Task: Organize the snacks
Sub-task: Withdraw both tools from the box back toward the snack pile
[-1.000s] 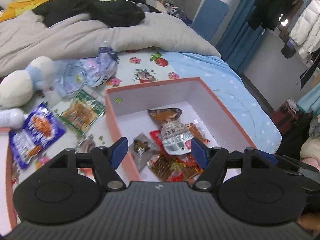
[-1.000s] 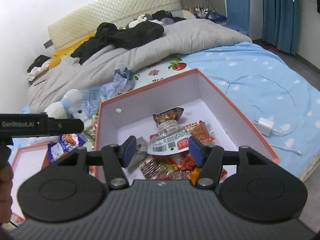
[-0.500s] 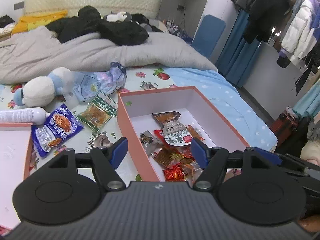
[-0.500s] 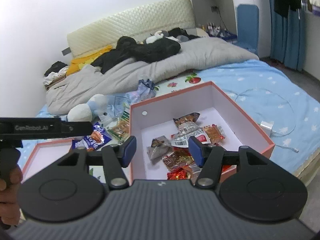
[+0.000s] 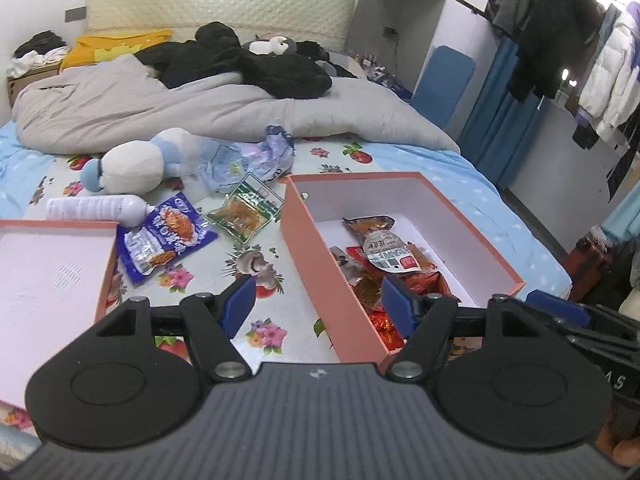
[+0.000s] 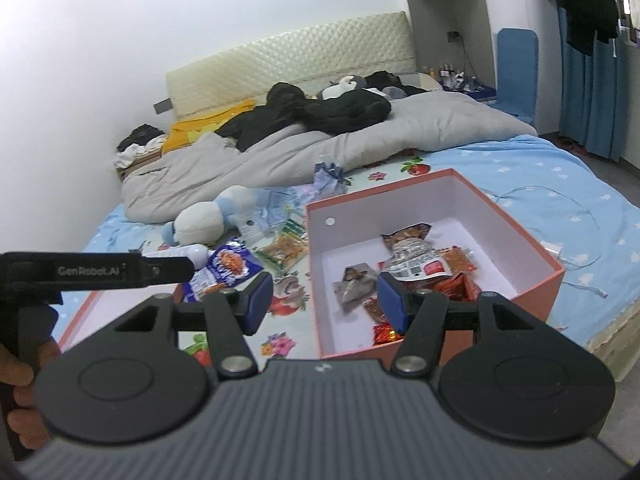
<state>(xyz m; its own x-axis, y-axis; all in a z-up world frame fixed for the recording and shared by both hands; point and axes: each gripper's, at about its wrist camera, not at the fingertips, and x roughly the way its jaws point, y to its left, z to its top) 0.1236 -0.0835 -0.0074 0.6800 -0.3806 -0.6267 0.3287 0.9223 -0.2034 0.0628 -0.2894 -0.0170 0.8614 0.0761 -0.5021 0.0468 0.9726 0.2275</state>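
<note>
Salmon-pink cardboard box (image 5: 316, 240), open-topped, near the bed's foot edge: assorted foil snack packets (image 5: 390, 250) inside. Blue snack packet (image 5: 166, 236) and green snack packet (image 5: 244, 214) on the floral sheet beside it. Left gripper (image 5: 318, 306), right gripper (image 6: 326, 300): fingers spread, holding nothing.

The right gripper (image 6: 325, 300) hangs with jaws spread, empty, over the near-left corner of the pink box (image 6: 538, 284) holding snack packets (image 6: 416, 264). A blue packet (image 6: 226, 266) lies left.
</note>
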